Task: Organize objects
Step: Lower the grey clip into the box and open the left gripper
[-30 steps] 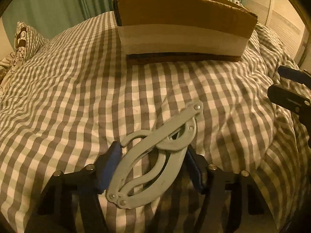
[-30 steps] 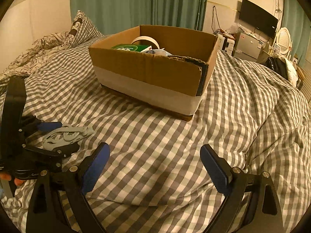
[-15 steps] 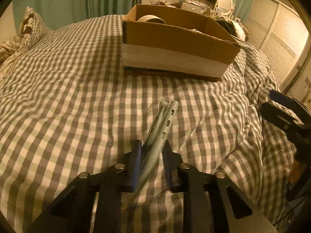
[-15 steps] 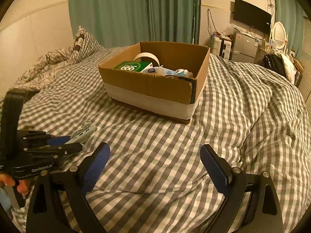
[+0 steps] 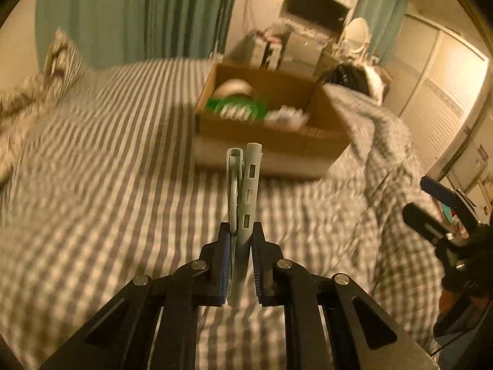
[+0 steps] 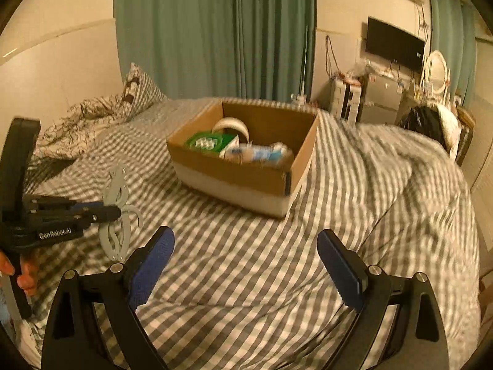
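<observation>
While the folding hanger [image 5: 243, 203] is clenched edge-on in the left tongs [image 5: 240, 246], the carry toward the cardboard box [image 6: 246, 166] is in hand; release above it is needed. The right tongs [image 6: 246, 265] are held spread wide, grasping nothing.

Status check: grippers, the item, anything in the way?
Left gripper shut on pale grey folding plastic hanger, lifted off checked bed cover. Right gripper open, empty. Path to open cardboard box unobstructed.

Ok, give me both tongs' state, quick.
Left tongs: closed on the folding hanger.
Right tongs: open, holding nothing.
</observation>
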The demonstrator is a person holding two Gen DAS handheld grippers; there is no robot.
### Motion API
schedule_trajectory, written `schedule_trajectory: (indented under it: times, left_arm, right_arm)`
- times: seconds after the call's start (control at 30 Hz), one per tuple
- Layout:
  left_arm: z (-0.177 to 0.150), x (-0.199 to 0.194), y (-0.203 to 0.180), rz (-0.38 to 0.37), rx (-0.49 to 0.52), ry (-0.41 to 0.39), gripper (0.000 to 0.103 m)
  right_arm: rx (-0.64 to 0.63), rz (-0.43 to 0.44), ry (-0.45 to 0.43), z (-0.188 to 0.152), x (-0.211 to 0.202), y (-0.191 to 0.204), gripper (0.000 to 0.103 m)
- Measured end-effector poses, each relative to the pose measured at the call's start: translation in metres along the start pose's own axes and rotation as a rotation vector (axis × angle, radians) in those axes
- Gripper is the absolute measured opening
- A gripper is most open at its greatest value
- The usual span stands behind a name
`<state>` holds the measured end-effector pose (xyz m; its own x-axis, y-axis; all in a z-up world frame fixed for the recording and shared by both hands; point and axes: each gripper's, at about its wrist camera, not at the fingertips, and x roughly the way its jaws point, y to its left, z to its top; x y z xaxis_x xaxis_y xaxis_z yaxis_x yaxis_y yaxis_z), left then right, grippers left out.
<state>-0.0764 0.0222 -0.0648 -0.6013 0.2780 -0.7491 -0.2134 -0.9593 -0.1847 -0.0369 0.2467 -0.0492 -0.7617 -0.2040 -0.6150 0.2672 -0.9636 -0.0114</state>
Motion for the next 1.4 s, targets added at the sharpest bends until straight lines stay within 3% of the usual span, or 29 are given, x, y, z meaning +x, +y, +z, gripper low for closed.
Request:
schedule_trajectory:
  times: [0.33,0.47,0.57,0.73,0.9,1.03,1.13,1.23,1.3,1.4]
  left_arm:
    - [0.113,-0.022,-0.053,-0.067,0.078,-0.189,0.013]
    - [0.156,0.001,-0.071,-0.120,0.090,-0.220,0.013]
    - [0.181,0.036,-0.079,-0.133,0.102,-0.198,0.013]
    - [0.199,0.098,-0.081,-0.134,0.112,-0.124,0.013]
    - [0.195,0.149,-0.069,-0.085,0.130,-0.063,0.013]
    - [0.189,0.157,-0.062,-0.052,0.134,-0.071,0.013]
    - [0.189,0.157,-0.057,-0.061,0.108,-0.052,0.015]
    - [0.190,0.155,-0.051,-0.056,0.084,-0.040,0.035]
    - [0.189,0.140,-0.051,-0.020,0.097,-0.068,0.072]
    - [0.189,0.114,-0.053,0.017,0.115,-0.122,0.078]
  right_arm:
    - [0.009,-0.092,-0.118,0.083,-0.015,-0.043,0.094]
    - [0.028,-0.114,-0.139,0.113,0.000,-0.068,0.094]
    - [0.039,-0.127,-0.138,0.127,0.018,-0.085,0.094]
    - [0.051,-0.138,-0.113,0.136,0.060,-0.106,0.094]
    - [0.063,-0.111,-0.045,0.116,0.104,-0.115,0.094]
    - [0.046,-0.115,0.042,0.098,0.131,-0.117,0.094]
    - [0.048,-0.119,0.049,0.093,0.131,-0.116,0.094]
    - [0.053,-0.119,0.028,0.095,0.121,-0.112,0.094]
    - [0.060,-0.122,0.006,0.096,0.110,-0.109,0.094]
    - [0.074,-0.122,-0.015,0.099,0.095,-0.106,0.094]
